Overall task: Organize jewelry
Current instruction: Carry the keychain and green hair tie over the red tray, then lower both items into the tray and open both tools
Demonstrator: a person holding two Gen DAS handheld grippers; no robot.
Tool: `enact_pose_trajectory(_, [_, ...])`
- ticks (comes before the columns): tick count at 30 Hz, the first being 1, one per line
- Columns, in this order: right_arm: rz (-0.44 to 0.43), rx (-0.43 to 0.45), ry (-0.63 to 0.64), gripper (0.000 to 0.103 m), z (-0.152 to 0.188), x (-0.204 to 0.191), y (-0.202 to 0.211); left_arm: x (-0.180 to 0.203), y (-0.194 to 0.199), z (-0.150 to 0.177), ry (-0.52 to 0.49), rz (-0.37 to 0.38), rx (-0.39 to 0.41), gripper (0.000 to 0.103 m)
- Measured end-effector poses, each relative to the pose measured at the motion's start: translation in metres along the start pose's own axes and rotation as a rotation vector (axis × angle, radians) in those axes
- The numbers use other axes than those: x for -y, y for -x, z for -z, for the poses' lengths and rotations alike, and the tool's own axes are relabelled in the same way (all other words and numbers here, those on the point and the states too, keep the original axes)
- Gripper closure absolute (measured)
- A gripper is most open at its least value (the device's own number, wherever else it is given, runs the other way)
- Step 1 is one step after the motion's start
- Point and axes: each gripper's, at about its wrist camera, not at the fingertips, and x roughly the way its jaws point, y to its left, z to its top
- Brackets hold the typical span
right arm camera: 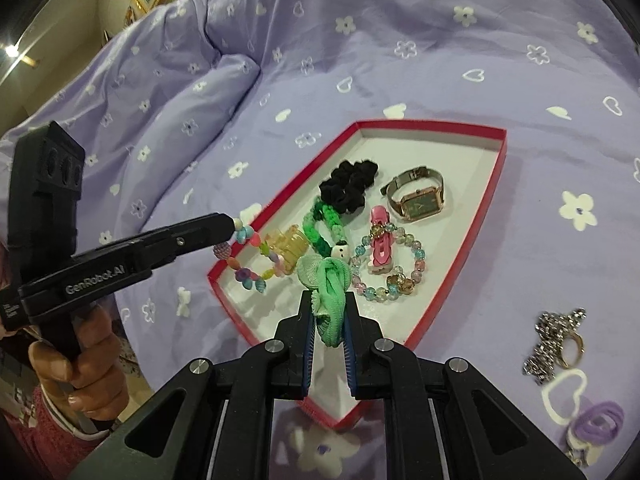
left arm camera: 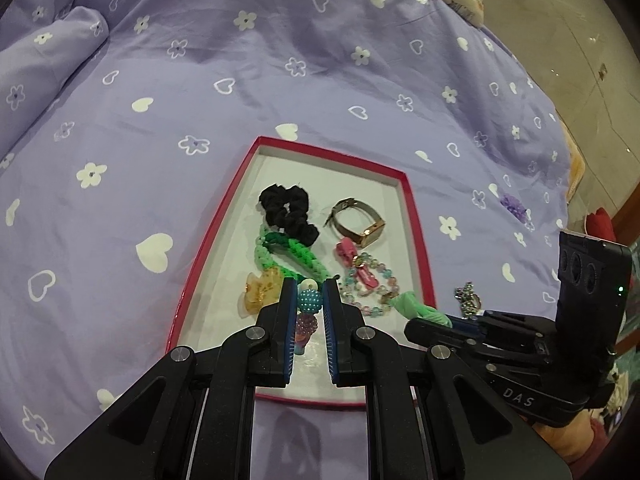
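- The left tongs are closed on a beaded bracelet, pinching it by its top beads; the rest hangs in a loop over the near-left corner of the red tray.
- The right tongs are closed on a mint scrunchie, held over the tray's near end.
- The tray lies on the bed and holds a black scrunchie, a green braid, a watch, a pink clip, a pastel bead bracelet and an amber claw clip.
- Outside the tray, on the bed to the right, lie a silver chain with a ring and a purple hair tie.
- The bracelet looks light and floppy, with hard, smooth beads that may slip; a pinch across one bead or on the cord between beads seems safest.
- The scrunchie is soft, light and springy; a grip through the bunched middle should hold.
- The chain will likely sag and snag, so take it near its middle.
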Motion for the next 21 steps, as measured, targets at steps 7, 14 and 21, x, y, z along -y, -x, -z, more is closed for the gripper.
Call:
enact_pose_trajectory(7, [0.033, -0.047, -0.006, 0.09, -0.001, 0.009, -0.019, -0.02, -0.023, 0.003, 0.029, -0.042, -0.043, 0.092])
enact_pose_trajectory(14, [0.053, -0.07, 0.02, 0.086, 0.001, 0.007, -0.026, -0.03, -0.04, 0.007, 0.038, -0.084, -0.073, 0.092])
enact_pose_trajectory(21, [0.053, -0.071, 0.029, 0.082, 0.001, 0.005, -0.027, -0.034, -0.047, 0.012, 0.047, -0.097, -0.094, 0.091])
